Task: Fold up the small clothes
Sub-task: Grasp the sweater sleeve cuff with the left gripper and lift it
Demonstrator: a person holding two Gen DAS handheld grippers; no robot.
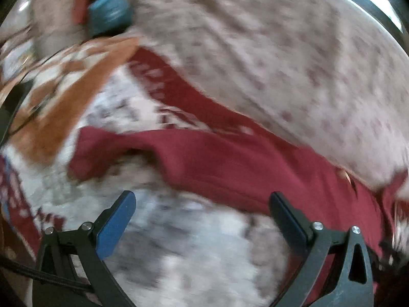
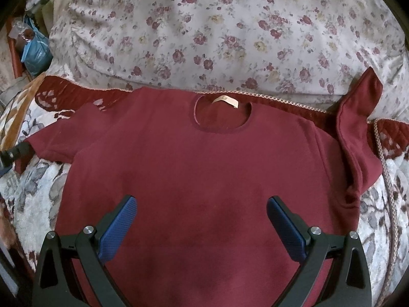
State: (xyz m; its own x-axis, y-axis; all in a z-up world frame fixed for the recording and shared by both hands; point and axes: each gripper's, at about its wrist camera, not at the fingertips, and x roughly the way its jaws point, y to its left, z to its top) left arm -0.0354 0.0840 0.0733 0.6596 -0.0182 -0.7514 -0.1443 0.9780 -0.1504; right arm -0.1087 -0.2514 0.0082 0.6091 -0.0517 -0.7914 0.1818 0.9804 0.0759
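Note:
A dark red small T-shirt (image 2: 199, 158) lies flat on a patterned bedspread, neck hole and cream label (image 2: 226, 101) at the far side. Its right sleeve (image 2: 358, 117) is folded up and over; its left sleeve (image 2: 56, 138) lies spread out. My right gripper (image 2: 202, 204) is open and empty, hovering over the shirt's lower middle. In the blurred left wrist view, my left gripper (image 1: 203, 202) is open and empty, just short of the shirt's left sleeve (image 1: 204, 163). The left gripper's tip shows at the right wrist view's left edge (image 2: 12, 153).
A floral quilt or pillow (image 2: 230, 33) lies behind the shirt. The bedspread (image 2: 38, 179) has a red border with cream trim (image 2: 294, 103). A blue bag and clutter (image 2: 34, 51) sit at the far left. An orange patterned cloth (image 1: 64, 97) lies left of the sleeve.

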